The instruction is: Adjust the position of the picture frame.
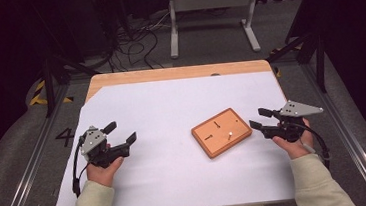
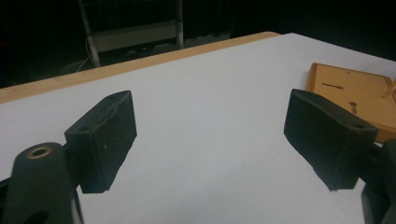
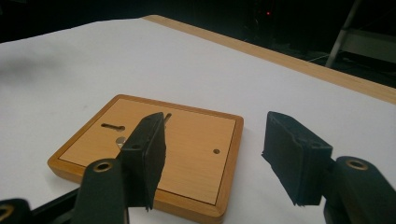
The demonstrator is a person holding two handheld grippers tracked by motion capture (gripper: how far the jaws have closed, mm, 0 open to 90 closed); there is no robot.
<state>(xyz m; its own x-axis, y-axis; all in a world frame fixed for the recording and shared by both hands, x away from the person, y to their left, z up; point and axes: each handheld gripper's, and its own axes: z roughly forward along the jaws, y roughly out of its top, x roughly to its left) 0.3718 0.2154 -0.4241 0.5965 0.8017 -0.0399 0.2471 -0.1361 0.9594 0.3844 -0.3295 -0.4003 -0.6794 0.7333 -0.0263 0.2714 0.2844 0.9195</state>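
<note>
A wooden board [image 1: 221,132] lies flat on the white sheet [image 1: 171,109] covering the desk [image 1: 178,73], at about four o'clock from the sheet's centre. It carries dark screws or pegs lying on its face and one small pale peg [image 1: 229,134] standing near its middle.

The right gripper [image 1: 260,118] hovers just beside the board's three-o'clock edge, jaws apart and empty, aimed at the board. This looks like an approach to pick something off it; the right gripper view shows the near corner of the board [image 3: 154,154] between the jaws.

The left gripper [image 1: 121,131] rests well apart at nine o'clock, jaws spread wide with nothing between them, apparently waiting to steady the board.
</note>
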